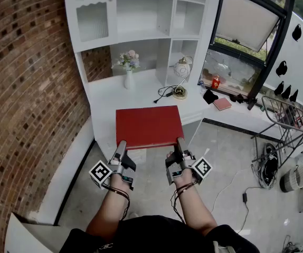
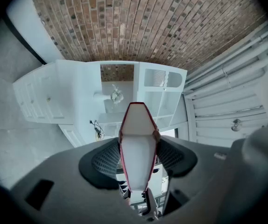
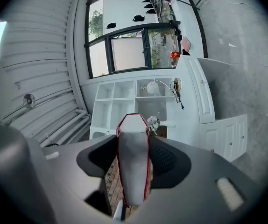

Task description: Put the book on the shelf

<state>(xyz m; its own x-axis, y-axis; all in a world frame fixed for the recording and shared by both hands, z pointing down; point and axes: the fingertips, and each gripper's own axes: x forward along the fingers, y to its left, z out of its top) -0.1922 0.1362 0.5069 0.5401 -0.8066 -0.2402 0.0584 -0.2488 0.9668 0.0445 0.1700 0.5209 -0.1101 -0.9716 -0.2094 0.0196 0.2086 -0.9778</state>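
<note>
Fingers [image 2: 103,164] of left gripper [image 1: 121,147] clenched on red book [image 1: 149,126] at its near-left corner. Right gripper [image 1: 180,144] clamped likewise on the near-right corner. Book lies flat, cover up, in front of white shelf unit [image 1: 141,15], over the unit's desktop [image 1: 103,107] edge. Flower vase [image 1: 129,71] stands in the unit's open recess, beyond the book.
</note>
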